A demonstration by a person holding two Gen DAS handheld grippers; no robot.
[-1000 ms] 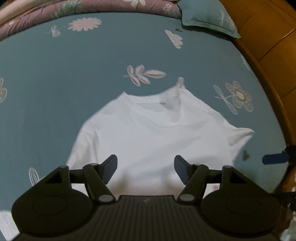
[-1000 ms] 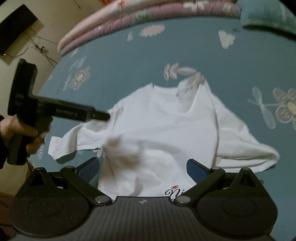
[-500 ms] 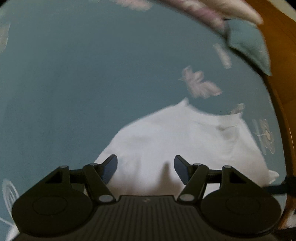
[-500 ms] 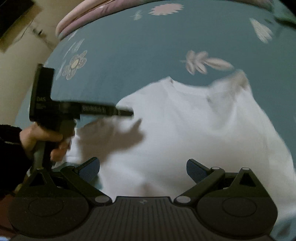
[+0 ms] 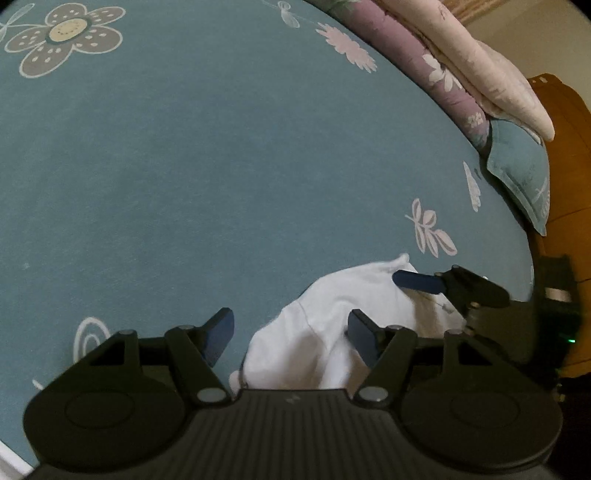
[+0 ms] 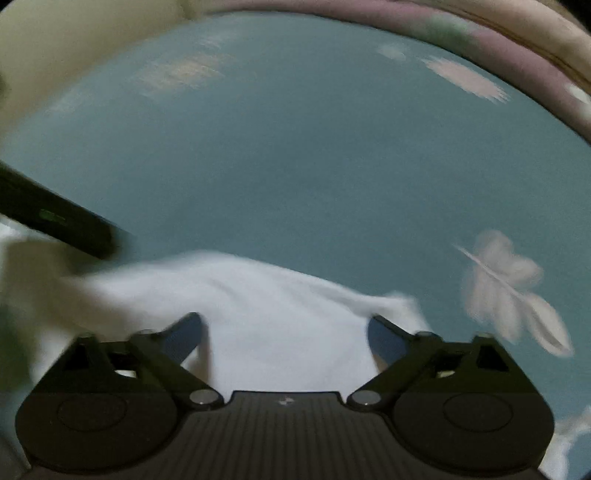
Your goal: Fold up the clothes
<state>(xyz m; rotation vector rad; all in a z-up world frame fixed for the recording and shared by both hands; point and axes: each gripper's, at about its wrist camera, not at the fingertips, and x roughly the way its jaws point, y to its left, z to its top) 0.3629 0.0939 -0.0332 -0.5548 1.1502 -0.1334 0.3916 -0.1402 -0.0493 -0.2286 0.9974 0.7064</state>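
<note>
Teal bedsheet (image 5: 221, 184), white shirt (image 5: 325, 332) under both open tongs (image 5: 291, 332)

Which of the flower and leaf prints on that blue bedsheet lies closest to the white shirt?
The pink leaf sprig, just beyond the white shirt. The big brown flower and the pink daisy sit much farther up the bedsheet.

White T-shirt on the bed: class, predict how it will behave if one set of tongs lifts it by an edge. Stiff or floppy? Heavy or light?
The white T-shirt already lies in soft folds and humps, so it will probably droop limply rather than hold shape. It looks thin, so likely light. On the smooth teal bedsheet it may slide and bunch when pushed.
</note>
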